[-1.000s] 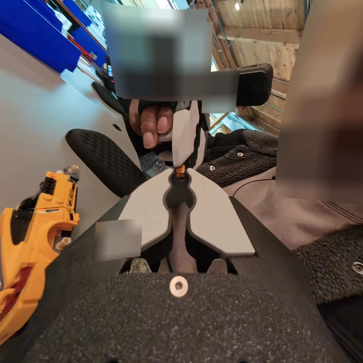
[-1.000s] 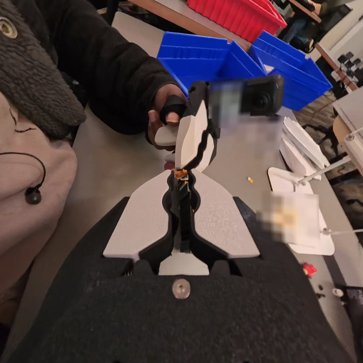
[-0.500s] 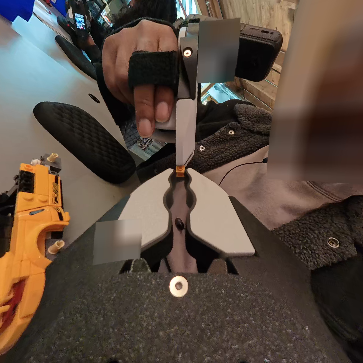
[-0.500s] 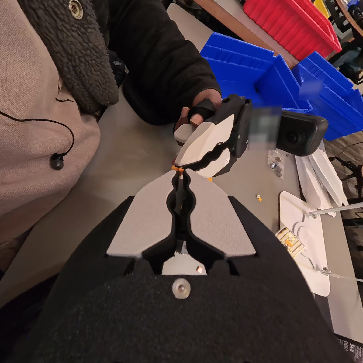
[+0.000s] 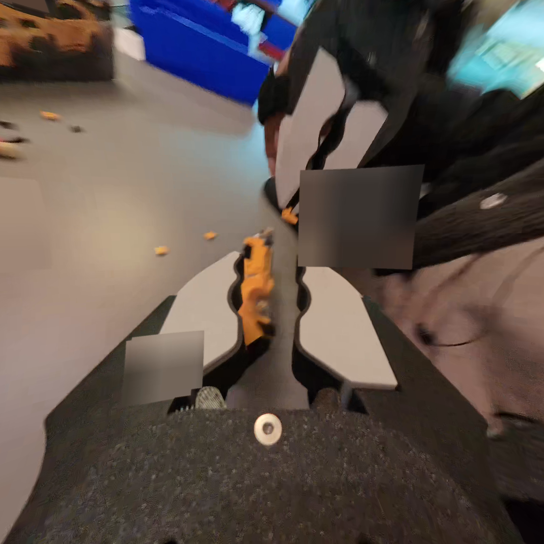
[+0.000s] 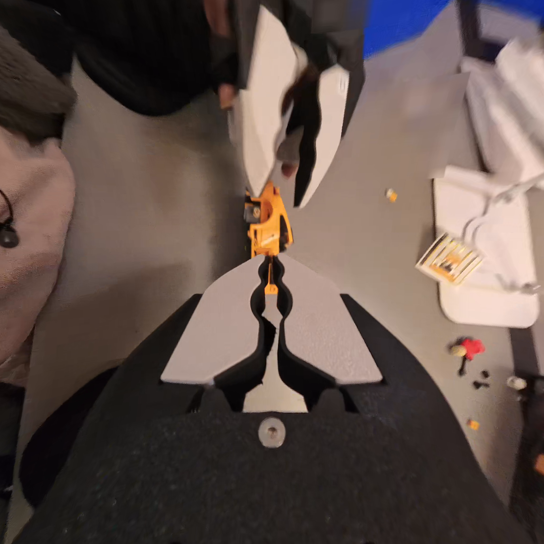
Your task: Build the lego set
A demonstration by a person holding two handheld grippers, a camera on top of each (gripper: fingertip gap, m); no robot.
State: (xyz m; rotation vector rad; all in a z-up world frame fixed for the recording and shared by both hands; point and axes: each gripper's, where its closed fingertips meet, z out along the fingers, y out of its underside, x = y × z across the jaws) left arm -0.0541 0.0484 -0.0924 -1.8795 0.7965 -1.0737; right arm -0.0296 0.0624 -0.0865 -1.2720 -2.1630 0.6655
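My right gripper [image 6: 269, 257] is shut on a small thin orange piece [image 6: 270, 287] that sits in the hollow between its fingers. It also shows in the left wrist view [image 5: 287, 206], with the orange piece [image 5: 290, 215] at its tip. Just beyond it an orange and black toy model [image 6: 269, 223] lies on the grey table [image 6: 132, 206]. My left gripper [image 5: 268, 260] is open, with the model [image 5: 256, 282] between its fingers, nearer the left one. In the right wrist view the left gripper [image 6: 279, 197] hangs over the model's far end, one fingertip [image 6: 259, 185] at it. The pictures are blurred.
Blue bins [image 5: 200, 50] stand at the table's far side. White flat parts [image 6: 485, 279] and a yellow striped booklet [image 6: 449, 262] lie at the right, with a red bit [image 6: 471, 344] and loose orange bits [image 6: 391, 195]. A person's torso fills the left edge. Both grippers' tips are close together, under 4 cm apart. Left tips and right tips are each some 30 cm from the red bit [image 6: 471, 344].
Both grippers held the small orange piece tip to tip in the air. My left gripper let go and opened. Both swung down over the table to the orange model.
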